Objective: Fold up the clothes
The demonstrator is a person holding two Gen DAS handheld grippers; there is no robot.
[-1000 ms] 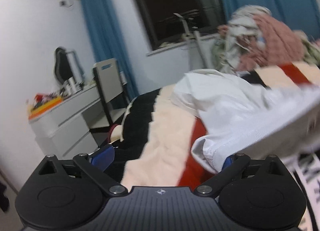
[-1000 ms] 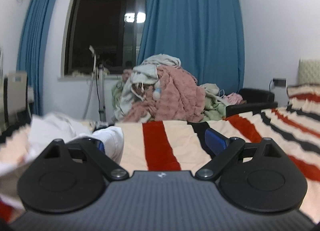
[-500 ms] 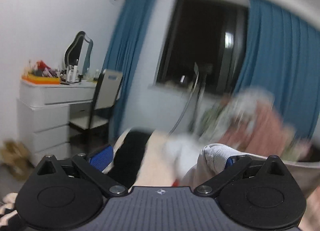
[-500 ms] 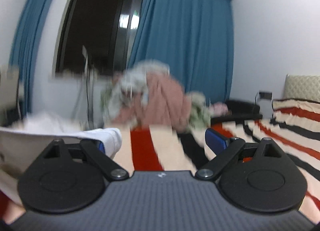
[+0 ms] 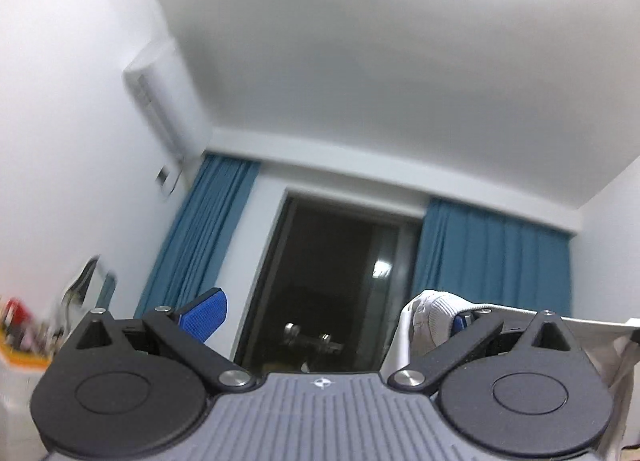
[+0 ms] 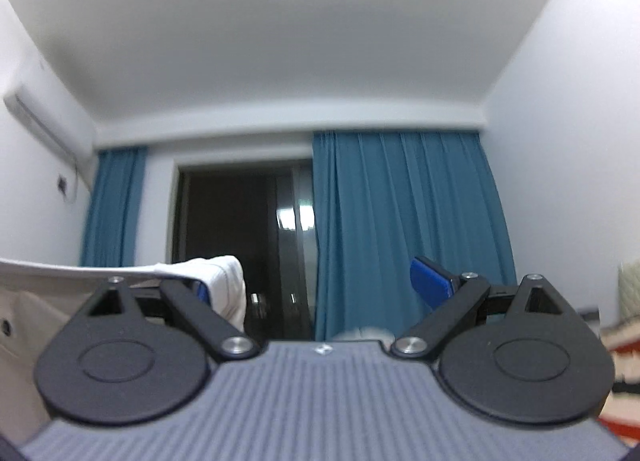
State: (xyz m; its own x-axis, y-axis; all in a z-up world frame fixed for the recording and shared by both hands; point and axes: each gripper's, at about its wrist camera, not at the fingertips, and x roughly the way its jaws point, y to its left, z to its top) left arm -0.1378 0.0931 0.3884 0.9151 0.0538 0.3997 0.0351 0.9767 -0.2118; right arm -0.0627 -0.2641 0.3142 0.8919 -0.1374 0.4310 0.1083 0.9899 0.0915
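Raised toward the ceiling, both tongs (image 5: 336, 315) (image 6: 326, 281) stand spread wide, a white garment (image 5: 430, 311) (image 6: 224, 273) hooked over each one's inner finger and stretched between them. Soft, light cloth, it looks likeliest to slip; ribbed hem corners offer surest hold.

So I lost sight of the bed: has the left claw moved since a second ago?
Yes. The left claw has tilted upward: the window dropped low, ceiling fills the view.
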